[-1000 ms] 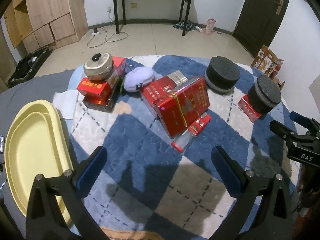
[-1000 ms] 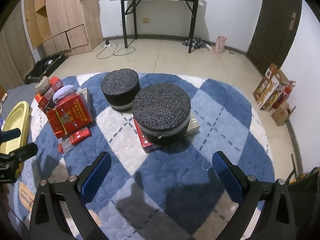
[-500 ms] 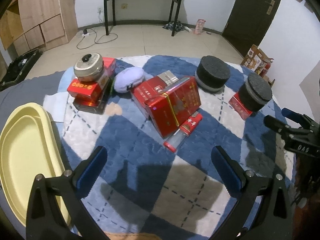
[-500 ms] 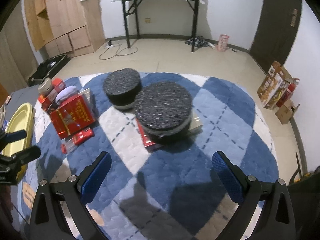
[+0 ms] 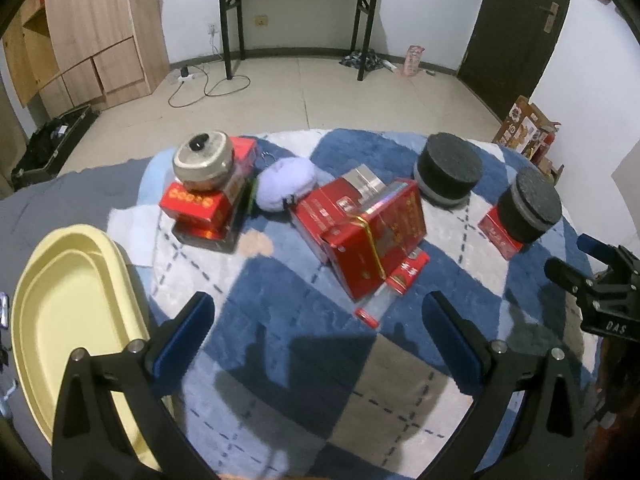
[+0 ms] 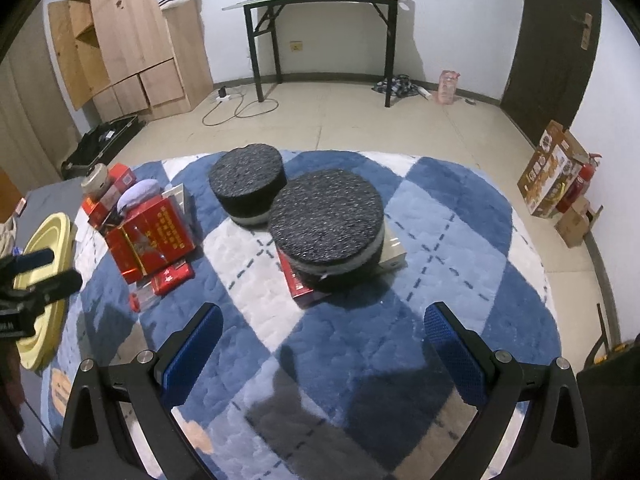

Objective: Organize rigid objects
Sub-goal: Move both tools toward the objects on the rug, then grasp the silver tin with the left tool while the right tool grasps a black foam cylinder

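On the blue and white quilted mat (image 5: 280, 352) lie a pile of red boxes (image 5: 368, 232) with a slim red packet (image 5: 396, 284) beside it, a round metal tin (image 5: 203, 160) on stacked red boxes (image 5: 200, 208), a lilac puff (image 5: 284, 186), and two black foam discs (image 6: 326, 222) (image 6: 248, 182), the nearer on a flat red box (image 6: 298, 284). A yellow tray (image 5: 68, 312) lies at the left. My left gripper (image 5: 316, 336) is open and empty, short of the red pile. My right gripper (image 6: 320, 344) is open and empty, in front of the nearer disc.
Beyond the mat is bare floor with a black folding table (image 6: 320, 20), a wooden cabinet (image 6: 132, 40), a cable (image 6: 236, 108), a dark door (image 6: 552, 32) and cartons (image 6: 552, 172) by the right wall. A black case (image 6: 100, 144) lies at the left.
Both grippers have pulled back and risen slightly, so the objects look a little smaller and farther. Both stay open and empty. Nothing on the mat has moved.
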The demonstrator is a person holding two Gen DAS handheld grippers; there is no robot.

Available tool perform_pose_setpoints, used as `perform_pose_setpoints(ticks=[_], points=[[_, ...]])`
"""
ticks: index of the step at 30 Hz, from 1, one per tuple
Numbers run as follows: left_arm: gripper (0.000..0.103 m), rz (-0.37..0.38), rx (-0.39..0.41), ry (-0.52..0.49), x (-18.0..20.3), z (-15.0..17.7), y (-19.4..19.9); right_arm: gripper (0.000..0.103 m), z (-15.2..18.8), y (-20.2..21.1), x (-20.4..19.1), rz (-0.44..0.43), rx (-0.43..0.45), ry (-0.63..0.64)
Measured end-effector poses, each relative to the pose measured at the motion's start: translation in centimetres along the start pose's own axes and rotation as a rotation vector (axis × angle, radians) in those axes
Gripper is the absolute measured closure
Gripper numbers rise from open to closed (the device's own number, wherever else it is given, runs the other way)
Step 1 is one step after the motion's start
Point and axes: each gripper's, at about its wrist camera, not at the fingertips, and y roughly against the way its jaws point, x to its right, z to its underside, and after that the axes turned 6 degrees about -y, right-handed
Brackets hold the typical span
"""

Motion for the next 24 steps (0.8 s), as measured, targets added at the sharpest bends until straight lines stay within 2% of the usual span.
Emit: perform_pose_setpoints(ticks=[4,10,15,18,21,24], points=[[0.000,0.002,0.012,0.013,-3.0,-2.1,0.3,0.000,-0.1,-0.2,1.3,0.010,0.006,-0.015],[0.000,-0.066,-0.032,-0.049,-5.4,-5.1,-0.9,0.000,-1.6,-1.7,2.5,0.039,-0.002,-0.012],[0.000,-0.011,-0.053,-0.037,-7.2,-6.7,-1.9,0.000,-3.4,-2.9,1.5,0.006,0.003,0.044],[0.000,-0.009,-0.080,-0.071,-7.3,-7.0,-2.5,0.000,-3.4,-3.9,1.3,-0.007,-0.007,0.054],[0.000,-0.051,-0.083,-0.142,-6.9,-7.4,-3.4,0.000,-3.1,-5.0,1.5,-0.003,-0.028,0.056],[0.000,-0.057,-0.091,-0.136,-7.4,-7.8,-4.2,0.000,-3.2,-5.7,1.6,-0.009,-0.033,0.038]])
